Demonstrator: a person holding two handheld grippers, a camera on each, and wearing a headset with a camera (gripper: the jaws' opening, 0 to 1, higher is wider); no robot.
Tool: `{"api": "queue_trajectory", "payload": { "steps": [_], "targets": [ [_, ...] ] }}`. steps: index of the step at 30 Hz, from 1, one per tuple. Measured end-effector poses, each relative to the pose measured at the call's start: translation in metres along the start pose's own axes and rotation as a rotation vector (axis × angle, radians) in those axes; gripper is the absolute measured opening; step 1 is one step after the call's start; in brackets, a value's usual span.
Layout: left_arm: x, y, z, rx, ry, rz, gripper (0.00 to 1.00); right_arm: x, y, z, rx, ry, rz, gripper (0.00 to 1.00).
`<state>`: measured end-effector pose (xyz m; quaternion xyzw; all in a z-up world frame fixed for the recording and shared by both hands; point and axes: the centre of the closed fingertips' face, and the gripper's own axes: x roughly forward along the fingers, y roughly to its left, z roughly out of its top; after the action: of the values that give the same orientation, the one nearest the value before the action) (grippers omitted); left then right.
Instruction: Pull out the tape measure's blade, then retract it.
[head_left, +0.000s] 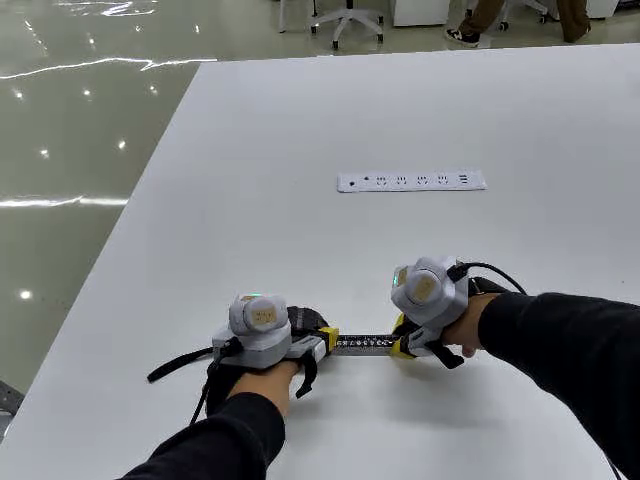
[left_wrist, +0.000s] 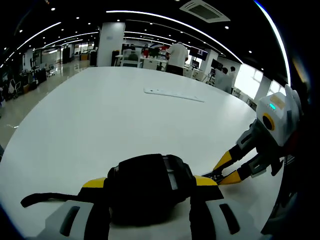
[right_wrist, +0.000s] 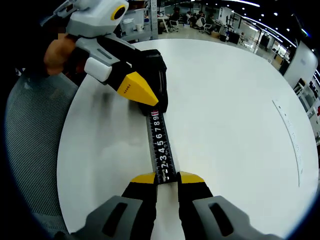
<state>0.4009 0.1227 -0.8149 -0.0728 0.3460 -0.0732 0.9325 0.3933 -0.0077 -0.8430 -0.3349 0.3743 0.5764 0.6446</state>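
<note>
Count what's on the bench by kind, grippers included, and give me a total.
Tape measure: 1, its blade partly out
Power strip: 1
Grippers: 2, left gripper clamped on the case, right gripper pinching the blade
Total: 4

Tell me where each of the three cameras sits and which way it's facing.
Head view: headset, looking down at table, left claw, right claw; both sleeves show.
Left gripper view: on left claw, facing over the tape measure toward right claw.
Right gripper view: faces along the blade toward left claw.
All share: power strip.
</note>
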Motion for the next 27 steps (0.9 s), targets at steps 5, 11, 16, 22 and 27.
{"api": "queue_trajectory", "payload": {
  "steps": [5, 11, 16, 22, 27],
  "targets": [
    [0.000, 0.000, 0.000, -0.006, -0.001, -0.005, 0.61, 0.001, 0.001, 0.002, 0.001, -0.008, -0.001, 0.11],
    [0.000, 0.000, 0.000, -0.005, 0.003, -0.007, 0.61, 0.004, 0.002, 0.006, -0.001, -0.006, 0.003, 0.11],
    [0.000, 0.001, 0.000, -0.010, 0.001, -0.007, 0.61, 0.007, 0.001, 0.009, -0.004, -0.011, 0.001, 0.11],
    [0.000, 0.001, 0.000, -0.015, 0.002, -0.012, 0.61, 0.012, 0.003, 0.015, 0.007, -0.021, 0.000, 0.11],
    [0.000, 0.001, 0.000, -0.019, 0.001, -0.015, 0.61, 0.015, 0.004, 0.019, -0.002, -0.035, 0.001, 0.11]
  ]
}}
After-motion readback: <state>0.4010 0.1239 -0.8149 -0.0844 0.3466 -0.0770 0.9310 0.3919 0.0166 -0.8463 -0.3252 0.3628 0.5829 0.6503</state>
